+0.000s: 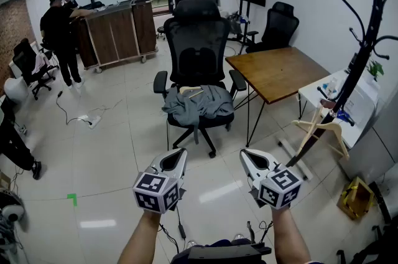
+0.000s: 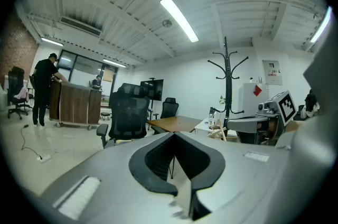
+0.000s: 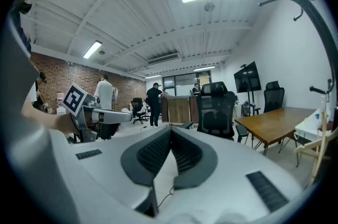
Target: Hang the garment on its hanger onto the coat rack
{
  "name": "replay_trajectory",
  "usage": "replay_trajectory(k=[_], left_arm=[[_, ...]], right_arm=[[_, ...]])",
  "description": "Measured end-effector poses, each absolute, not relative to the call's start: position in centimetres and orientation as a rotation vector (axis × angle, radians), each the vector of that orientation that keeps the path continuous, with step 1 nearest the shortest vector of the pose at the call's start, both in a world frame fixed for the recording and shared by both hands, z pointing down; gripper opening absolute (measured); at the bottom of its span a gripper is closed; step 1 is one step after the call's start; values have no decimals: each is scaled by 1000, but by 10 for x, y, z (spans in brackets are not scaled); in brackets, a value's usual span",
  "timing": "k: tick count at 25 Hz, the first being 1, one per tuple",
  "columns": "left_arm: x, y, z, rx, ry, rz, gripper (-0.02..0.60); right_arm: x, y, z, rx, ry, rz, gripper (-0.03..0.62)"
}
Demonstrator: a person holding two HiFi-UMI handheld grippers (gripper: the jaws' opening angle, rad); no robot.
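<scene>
A grey garment [image 1: 199, 105] on a wooden hanger [image 1: 190, 91] lies on the seat of a black office chair [image 1: 198, 48] in the middle of the room. The black coat rack [image 1: 359, 60] stands at the right, with a bare wooden hanger [image 1: 323, 126] low on it. My left gripper [image 1: 180, 154] and right gripper [image 1: 246, 154] are held side by side near me, well short of the chair. Both are shut with nothing between the jaws. The left gripper [image 2: 173, 134] faces the chair [image 2: 127, 114] and the rack [image 2: 226, 80]. The right gripper [image 3: 170, 129] points towards the chair [image 3: 215, 112].
A wooden table [image 1: 277, 73] stands right of the chair, with a second black chair [image 1: 277, 26] behind it. A white table [image 1: 339, 98] sits by the rack's foot. People stand at a wooden counter [image 1: 118, 32] at the back left. Cables [image 1: 81, 118] lie on the tiled floor.
</scene>
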State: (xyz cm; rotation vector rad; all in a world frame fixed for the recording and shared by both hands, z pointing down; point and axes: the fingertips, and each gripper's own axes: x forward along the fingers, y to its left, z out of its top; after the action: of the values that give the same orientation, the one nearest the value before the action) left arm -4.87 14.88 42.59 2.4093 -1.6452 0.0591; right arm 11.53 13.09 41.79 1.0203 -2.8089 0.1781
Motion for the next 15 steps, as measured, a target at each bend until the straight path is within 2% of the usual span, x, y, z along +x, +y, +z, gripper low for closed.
replay_trajectory(k=[9, 15], left_arm=[[-79, 102, 452, 2377, -1620, 73, 2], [-76, 30, 456, 2353, -1660, 72, 2]], right_arm=[[91, 86, 439, 1041, -2775, 206, 2], [89, 4, 445, 1008, -2814, 225, 2]])
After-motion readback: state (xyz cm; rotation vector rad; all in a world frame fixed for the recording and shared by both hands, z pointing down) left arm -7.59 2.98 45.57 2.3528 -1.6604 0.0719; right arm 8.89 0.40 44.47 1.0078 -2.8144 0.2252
